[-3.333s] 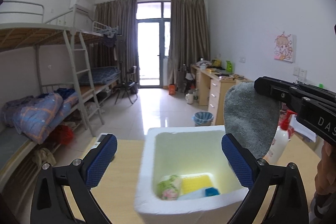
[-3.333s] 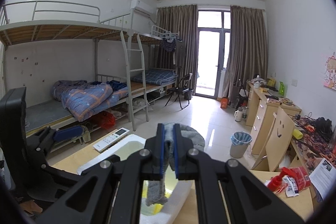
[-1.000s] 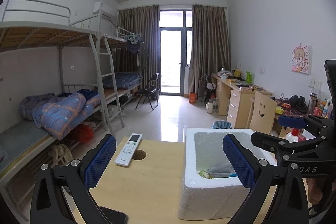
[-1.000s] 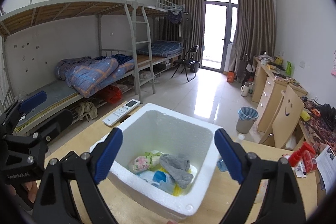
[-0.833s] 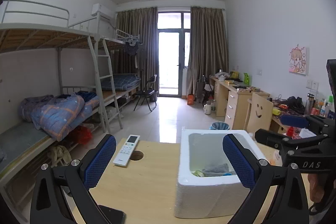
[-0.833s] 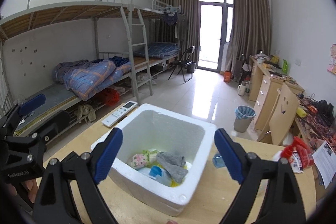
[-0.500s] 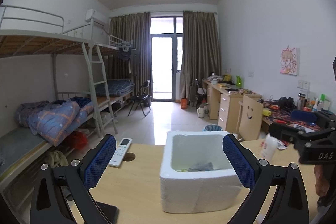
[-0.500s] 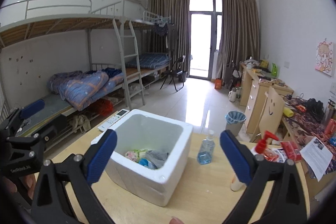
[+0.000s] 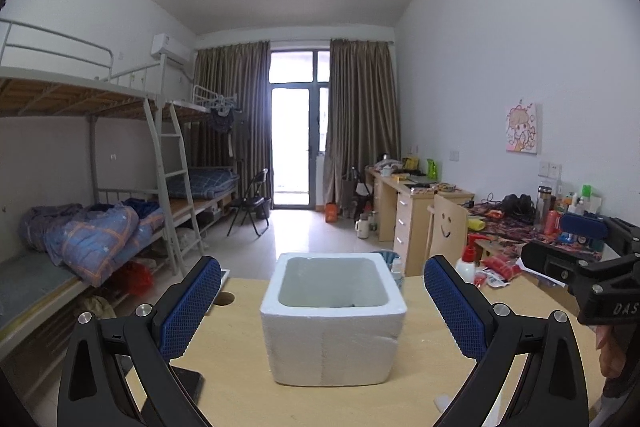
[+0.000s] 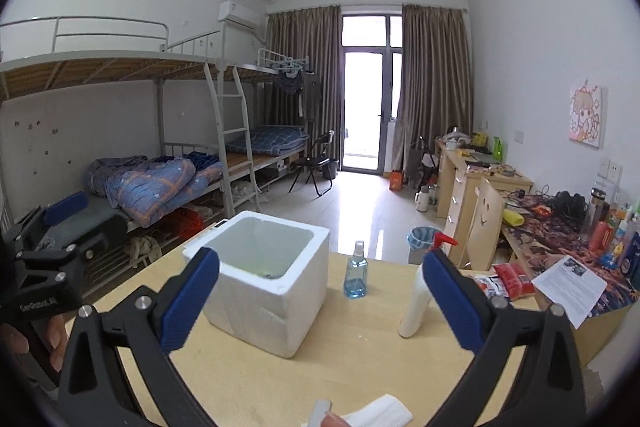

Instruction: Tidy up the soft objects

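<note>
a: right gripper [image 10: 320, 291] stood spread wide, nothing between the blue pads [image 10: 190, 301]; its jaws had just been opening further. left gripper [image 9: 322, 303] also spread and empty.

b: and the soft things?

a: down in the white foam box [image 9: 333, 339] on the wooden table [image 9: 248, 403]. from the left wrist view only a dark sliver showed at the bottom of the cavity; from the right wrist view a grey-green scrap just under the near rim. (too small to tell one item from another.) box sat upright, between the left pads in view but apart from them.

b: around the box?

a: blue spray bottle [image 10: 355, 271] just beside it on the right, then a white pump bottle [image 10: 416, 303] partly hidden by the right pad. a white cloth or tissue [image 10: 376, 417] lay at the table's near edge, below the right gripper.

b: risks from there?

a: my reading: if that near cloth counted as another soft object, it sat low and close, easy to overlook. reaching for it with jaws that wide could sweep the pump bottle over, since it stood tall and narrow. the foam box looked light; a nudge to its wall from either gripper could slide or tip it and spill what was stowed. also, both grippers worked close together and could clash over the box.
</note>
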The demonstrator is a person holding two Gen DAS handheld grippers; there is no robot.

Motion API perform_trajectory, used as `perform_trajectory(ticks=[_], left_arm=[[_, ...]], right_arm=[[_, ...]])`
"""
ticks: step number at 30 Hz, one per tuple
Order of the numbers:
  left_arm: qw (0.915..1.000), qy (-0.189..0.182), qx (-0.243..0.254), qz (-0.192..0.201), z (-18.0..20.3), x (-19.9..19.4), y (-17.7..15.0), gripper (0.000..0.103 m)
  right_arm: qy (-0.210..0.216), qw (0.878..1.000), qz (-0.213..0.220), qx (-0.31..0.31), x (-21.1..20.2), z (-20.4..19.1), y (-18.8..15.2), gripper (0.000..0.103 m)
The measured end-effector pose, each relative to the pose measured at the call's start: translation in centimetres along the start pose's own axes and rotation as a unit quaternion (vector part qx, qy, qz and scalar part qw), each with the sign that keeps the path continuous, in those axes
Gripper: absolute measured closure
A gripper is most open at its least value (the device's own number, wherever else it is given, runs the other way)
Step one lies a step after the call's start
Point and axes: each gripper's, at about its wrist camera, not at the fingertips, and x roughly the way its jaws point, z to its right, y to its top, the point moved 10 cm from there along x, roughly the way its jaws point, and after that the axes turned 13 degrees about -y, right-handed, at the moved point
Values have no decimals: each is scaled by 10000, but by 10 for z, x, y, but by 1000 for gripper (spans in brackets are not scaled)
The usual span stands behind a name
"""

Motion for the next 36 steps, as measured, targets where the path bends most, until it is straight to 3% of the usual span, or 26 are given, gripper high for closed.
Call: perform_trajectory(ticks=[3, 6, 11, 18, 29, 36], left_arm=[[9997, -112, 115, 168, 13, -11, -5, 1], [9989, 9, 315, 351, 26, -19, -12, 1], [9992, -311, 142, 189, 38, -16, -35, 1], [9980, -639, 1, -14, 52, -6, -78, 1], [9959, -805, -145, -393, 70, 7, -130, 1], [9946, -854, -220, -541, 73, 11, -143, 1]], right_arm=[[-109, 9998, 192, 2, -15, 4, -8, 0], [-181, 9990, 400, -108, -32, 7, -19, 0], [-467, 9972, 573, -113, -48, 18, -38, 0], [-874, 9952, 416, 139, -54, 41, -74, 0], [-840, 9958, 151, 324, -51, 51, -125, 0], [-872, 9943, -106, 604, -47, 58, -144, 0]])
